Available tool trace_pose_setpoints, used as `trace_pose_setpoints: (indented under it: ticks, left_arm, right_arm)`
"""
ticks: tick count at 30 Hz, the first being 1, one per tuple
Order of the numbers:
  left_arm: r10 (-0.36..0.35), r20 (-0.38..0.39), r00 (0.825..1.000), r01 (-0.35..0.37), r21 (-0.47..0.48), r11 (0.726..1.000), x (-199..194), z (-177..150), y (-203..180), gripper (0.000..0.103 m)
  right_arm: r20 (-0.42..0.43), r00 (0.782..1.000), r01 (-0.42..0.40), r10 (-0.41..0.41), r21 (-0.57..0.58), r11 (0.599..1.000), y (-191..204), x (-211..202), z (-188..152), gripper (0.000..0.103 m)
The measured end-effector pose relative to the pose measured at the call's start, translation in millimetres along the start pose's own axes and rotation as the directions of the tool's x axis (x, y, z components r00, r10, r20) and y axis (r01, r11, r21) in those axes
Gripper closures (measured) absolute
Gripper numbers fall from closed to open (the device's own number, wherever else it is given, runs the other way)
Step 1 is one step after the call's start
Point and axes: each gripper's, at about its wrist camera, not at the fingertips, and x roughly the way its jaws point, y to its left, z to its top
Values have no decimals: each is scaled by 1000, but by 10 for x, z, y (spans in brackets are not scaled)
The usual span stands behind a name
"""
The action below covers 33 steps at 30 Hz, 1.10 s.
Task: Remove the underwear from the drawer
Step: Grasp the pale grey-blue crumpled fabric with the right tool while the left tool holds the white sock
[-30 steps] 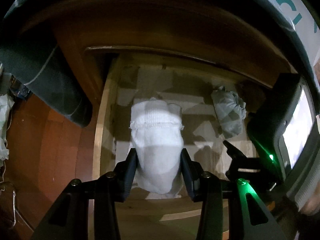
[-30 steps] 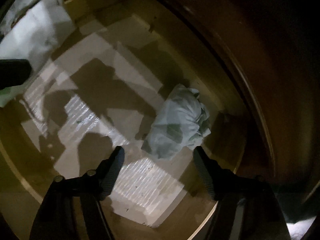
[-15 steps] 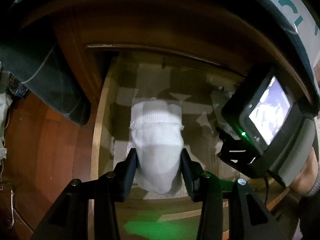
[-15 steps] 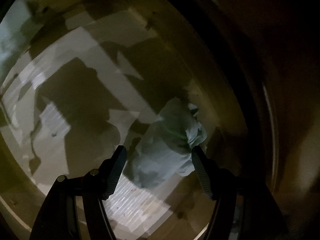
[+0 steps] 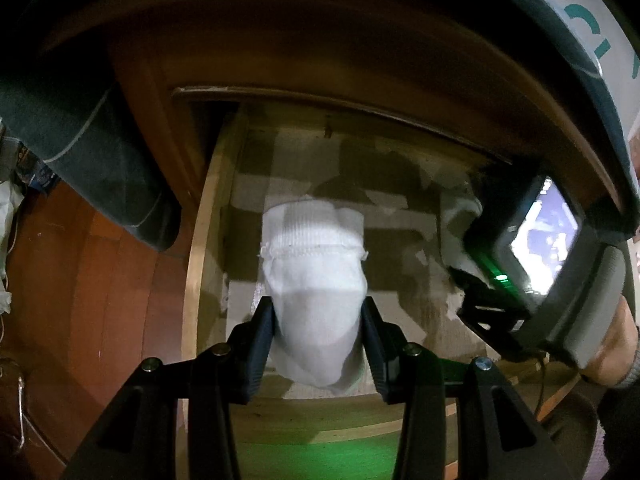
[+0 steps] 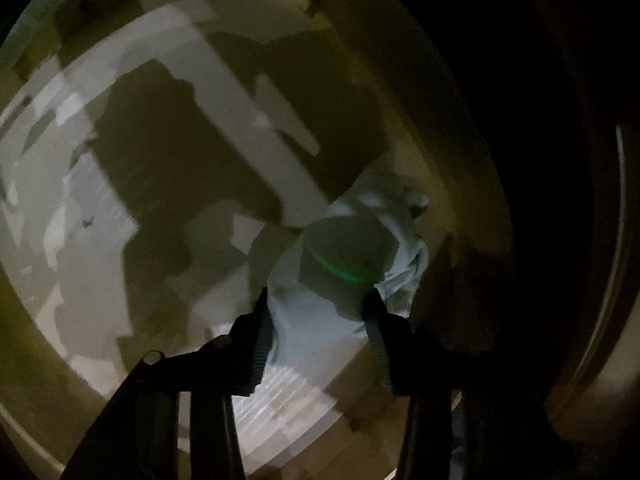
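Drawer [image 5: 200, 280]: stood pulled out of a dark wooden cabinet [image 5: 320, 48], its bottom lined with pale paper under patchy shadows.
Floor [image 5: 92, 300]: reddish wood, left of the drawer.
Left tool [image 5: 318, 320]: clenched on a white bundle [image 5: 316, 280], pads pressed into both its sides, above the drawer's front half.
Right tool [image 6: 318, 320]: jaws closing around a grey bundle [image 6: 340, 280] lying by the drawer's right wall, pads touching the cloth.
Hand [image 5: 616, 352]: gripped the right tool's handle.
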Motion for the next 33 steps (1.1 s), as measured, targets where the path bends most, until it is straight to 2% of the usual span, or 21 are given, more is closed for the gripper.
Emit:
trace_pose_setpoints:
  ticks: [3,7,10,12,14,16,17,23,33]
  left_arm:
    - [-2,3,1000,2,-1,1000,-6,5,-10,60]
    - [-8,5,1000,8,-2,1000,-3,1,-3,60]
    - [-12,7,1000,12,-5,1000,-11,-3,8,60]
    - [-12,6,1000,12,-6,1000,-11,-4,10,60]
    - [-10,6,1000,10,-5,1000,-13,-4,1,60]
    - [-10,6,1000,10,-4,1000,-19,1,-15,60]
    - [-13,9,1000,13,-5,1000,-25,2,-19,60]
    - [-24,13,1000,24,-3,1000,-34,0,-22,60]
    - [-39,8,999,39,-6,999,-40,13,-12,60]
  right_arm:
    - [-9,992,-123,124,50,991,-70,-59,-118,65]
    - [-33,960,-276,279,85,957,-96,-103,-263,66]
    - [-35,943,-325,332,131,937,-128,-159,-333,65]
    - [-38,947,-311,319,142,940,-144,-193,-358,61]
    - [-41,947,-309,318,152,939,-103,-289,-353,45]
    - [-34,959,-272,280,152,950,-90,-337,-395,37]
    - [-32,961,-266,274,149,952,12,-471,-395,35]
    - [-23,969,-242,247,134,961,159,-586,-361,21]
    - [-50,993,-107,111,73,992,292,-512,17,20]
